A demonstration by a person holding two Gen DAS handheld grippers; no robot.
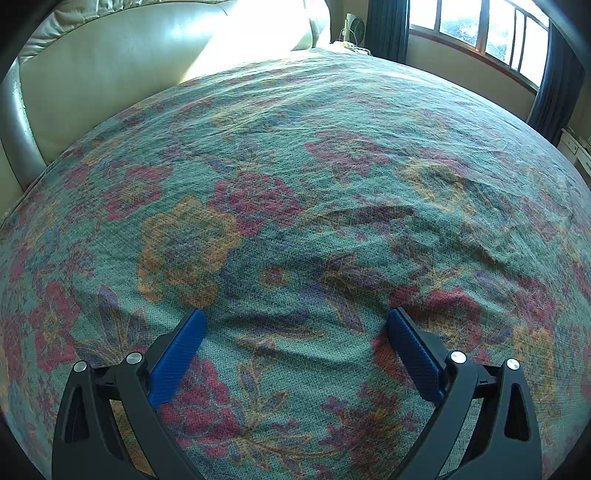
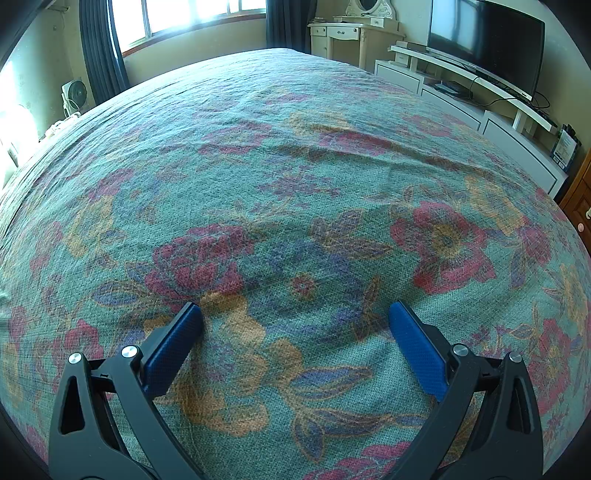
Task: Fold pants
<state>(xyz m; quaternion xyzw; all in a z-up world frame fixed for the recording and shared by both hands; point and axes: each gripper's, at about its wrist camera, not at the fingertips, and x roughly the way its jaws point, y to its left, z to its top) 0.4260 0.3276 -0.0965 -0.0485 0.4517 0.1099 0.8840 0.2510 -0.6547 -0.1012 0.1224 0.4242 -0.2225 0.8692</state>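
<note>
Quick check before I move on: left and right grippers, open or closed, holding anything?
Left gripper: open, fingers spread above the floral bedspread, holding nothing.
Right gripper: open, fingers spread above the bedspread, holding nothing.
No pants in either view.

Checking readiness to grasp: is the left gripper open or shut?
Open: the left gripper has its blue pads wide apart, with only floral bedspread between.

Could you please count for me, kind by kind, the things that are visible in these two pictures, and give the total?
Grippers: 2, the left gripper and the right gripper, both open
Floral bedspread: 1
Headboard: 1
Fan: 1
Television: 1
Dressing table: 1
Total: 7; no pants in view.
</note>
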